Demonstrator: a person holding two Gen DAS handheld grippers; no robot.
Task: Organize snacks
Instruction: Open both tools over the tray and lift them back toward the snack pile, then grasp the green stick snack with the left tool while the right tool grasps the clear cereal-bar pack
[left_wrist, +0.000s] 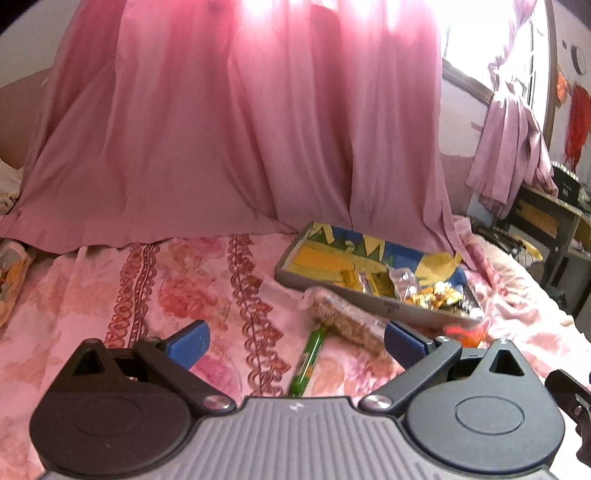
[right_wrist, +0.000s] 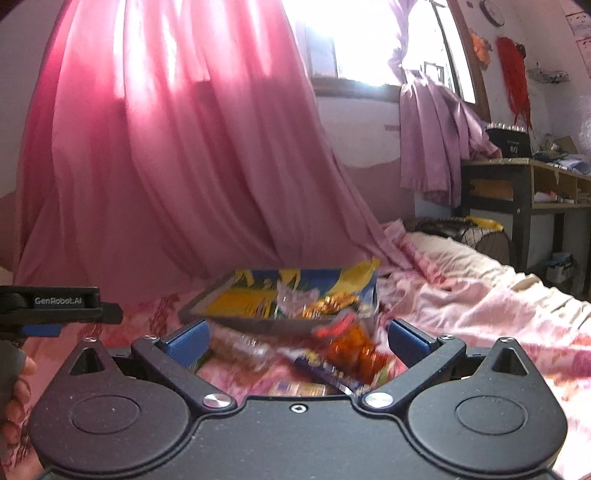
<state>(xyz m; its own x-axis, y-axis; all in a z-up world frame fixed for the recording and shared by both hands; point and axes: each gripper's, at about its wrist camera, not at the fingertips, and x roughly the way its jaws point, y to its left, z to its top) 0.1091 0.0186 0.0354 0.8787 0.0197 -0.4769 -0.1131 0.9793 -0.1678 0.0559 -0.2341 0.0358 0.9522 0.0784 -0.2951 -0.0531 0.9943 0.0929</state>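
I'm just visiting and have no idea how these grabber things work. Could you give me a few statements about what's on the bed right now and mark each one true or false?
1. Both grippers, left and right, are wide open and hold nothing. True.
2. The tray has no snacks in it. False: wrapped snacks lie at one end of it.
3. A green stick-shaped snack lies on the floral bedspread, outside the tray. True.
4. The curtain behind the bed is blue. False: it is pink.
5. An orange snack packet lies in front of the right gripper. True.
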